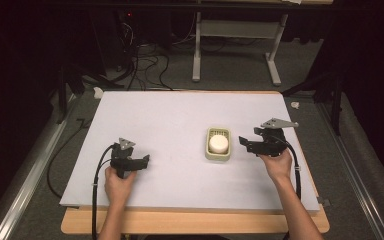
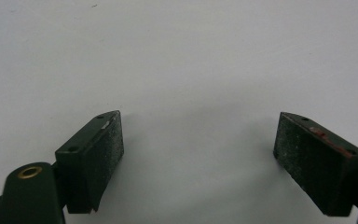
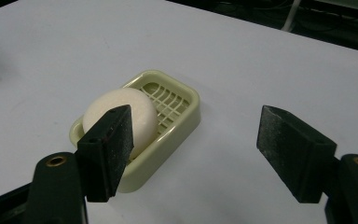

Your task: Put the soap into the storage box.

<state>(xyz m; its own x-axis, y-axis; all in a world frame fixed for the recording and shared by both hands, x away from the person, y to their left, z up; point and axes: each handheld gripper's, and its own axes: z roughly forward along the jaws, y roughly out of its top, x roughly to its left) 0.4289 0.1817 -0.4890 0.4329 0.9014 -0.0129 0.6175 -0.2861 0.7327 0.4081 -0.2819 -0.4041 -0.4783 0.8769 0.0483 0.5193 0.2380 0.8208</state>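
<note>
A pale green soap dish sits right of the table's middle, with a round white soap bar lying in its near half. My right gripper stands open just right of the dish, pointing at it, with nothing between its jaws. My left gripper is open over bare white table at the left, well apart from the dish.
A white sheet covers the wooden table. A small white object lies just off the far left corner. Cables and a white stand's legs are on the floor behind. Cables trail from both grippers toward the near edge.
</note>
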